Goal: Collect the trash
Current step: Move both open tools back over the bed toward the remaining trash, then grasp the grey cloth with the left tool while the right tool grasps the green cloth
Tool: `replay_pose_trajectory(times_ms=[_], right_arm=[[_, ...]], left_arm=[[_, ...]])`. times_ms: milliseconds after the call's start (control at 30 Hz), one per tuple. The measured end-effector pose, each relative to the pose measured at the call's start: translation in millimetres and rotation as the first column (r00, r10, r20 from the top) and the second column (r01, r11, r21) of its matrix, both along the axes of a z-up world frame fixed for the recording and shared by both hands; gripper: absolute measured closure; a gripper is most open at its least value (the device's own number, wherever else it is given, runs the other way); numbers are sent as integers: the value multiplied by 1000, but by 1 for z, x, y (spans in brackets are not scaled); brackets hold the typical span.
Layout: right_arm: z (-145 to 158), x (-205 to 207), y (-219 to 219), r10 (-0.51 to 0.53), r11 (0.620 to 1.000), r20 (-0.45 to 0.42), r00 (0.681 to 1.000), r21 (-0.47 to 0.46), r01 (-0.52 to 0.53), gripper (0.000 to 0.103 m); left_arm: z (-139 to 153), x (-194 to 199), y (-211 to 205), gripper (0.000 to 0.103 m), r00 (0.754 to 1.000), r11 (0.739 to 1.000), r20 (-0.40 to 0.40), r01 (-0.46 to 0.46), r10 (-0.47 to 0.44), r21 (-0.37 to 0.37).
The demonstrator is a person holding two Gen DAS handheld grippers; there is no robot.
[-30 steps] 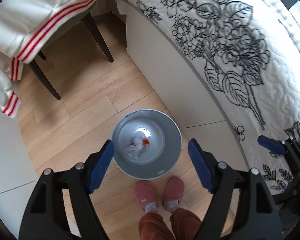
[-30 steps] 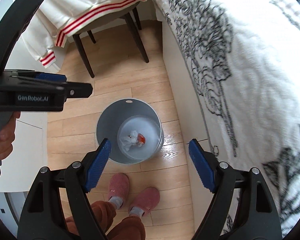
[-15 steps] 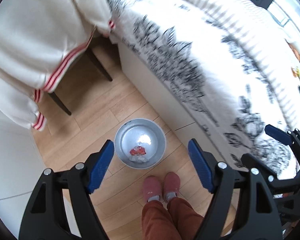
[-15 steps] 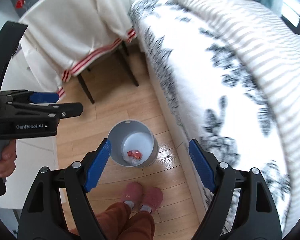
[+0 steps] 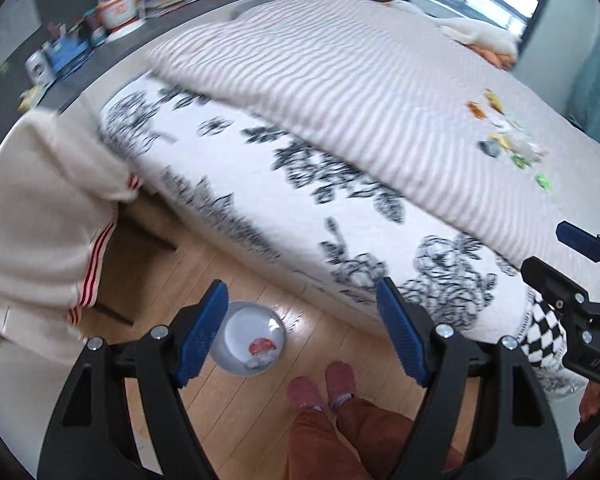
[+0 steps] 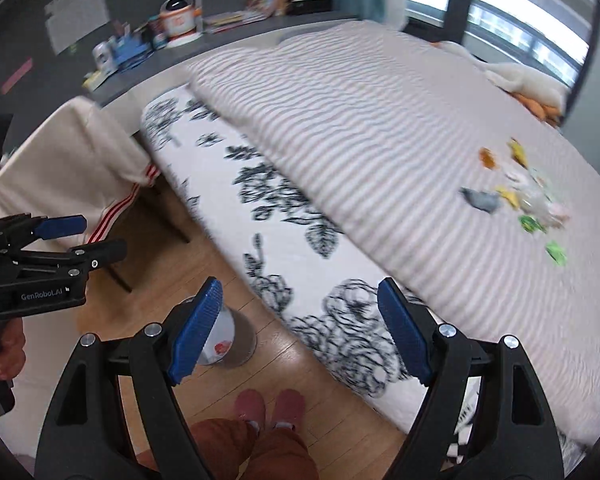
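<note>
A grey bin [image 5: 249,338] stands on the wood floor beside the bed, with red and white trash [image 5: 261,349] inside; it also shows in the right wrist view [image 6: 230,338]. Several small colourful wrappers [image 5: 508,142] lie scattered on the striped blanket at the far right, also in the right wrist view [image 6: 528,196]. My left gripper [image 5: 302,336] is open and empty, high above the floor. My right gripper [image 6: 300,334] is open and empty, held level with the bed edge.
A bed with a floral quilt [image 5: 300,216] and striped blanket [image 5: 360,92] fills the right side. A chair draped with a cream, red-striped garment [image 5: 40,240] stands at left. A cluttered grey shelf [image 6: 172,36] runs along the back. The person's pink slippers [image 5: 324,384] are near the bin.
Both grippers have risen and tilted up from looking down into the bin toward the bed top. The wrappers on the blanket have come into view. Both stay open.
</note>
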State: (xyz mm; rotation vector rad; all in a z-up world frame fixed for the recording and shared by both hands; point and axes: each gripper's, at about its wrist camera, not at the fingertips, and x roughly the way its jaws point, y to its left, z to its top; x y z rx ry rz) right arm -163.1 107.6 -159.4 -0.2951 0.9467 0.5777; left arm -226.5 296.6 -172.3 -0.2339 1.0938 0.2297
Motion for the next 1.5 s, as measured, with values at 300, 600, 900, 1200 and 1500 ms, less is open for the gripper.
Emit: replay_pose_trajectory(times_ms=[300, 600, 900, 1200, 1500], right_arm=[[32, 43, -121, -270, 961, -2, 963, 60, 270, 26], [57, 126, -239, -343, 938, 58, 937, 73, 339, 26], [61, 191, -309, -384, 922, 50, 922, 76, 380, 26], [27, 260, -336, -460, 886, 3, 888, 67, 459, 26], [-37, 327, -327, -516, 856, -48, 855, 13, 518, 26]], left_arm=[[32, 73, -101, 27, 978, 979, 49, 204, -204, 7], [50, 159, -208, 27, 957, 962, 98, 272, -274, 31], [57, 230, -274, 27, 940, 945, 99, 324, -327, 46], [29, 308, -295, 27, 914, 914, 45, 401, -403, 57], [-46, 383, -284, 27, 879, 878, -54, 476, -473, 47]])
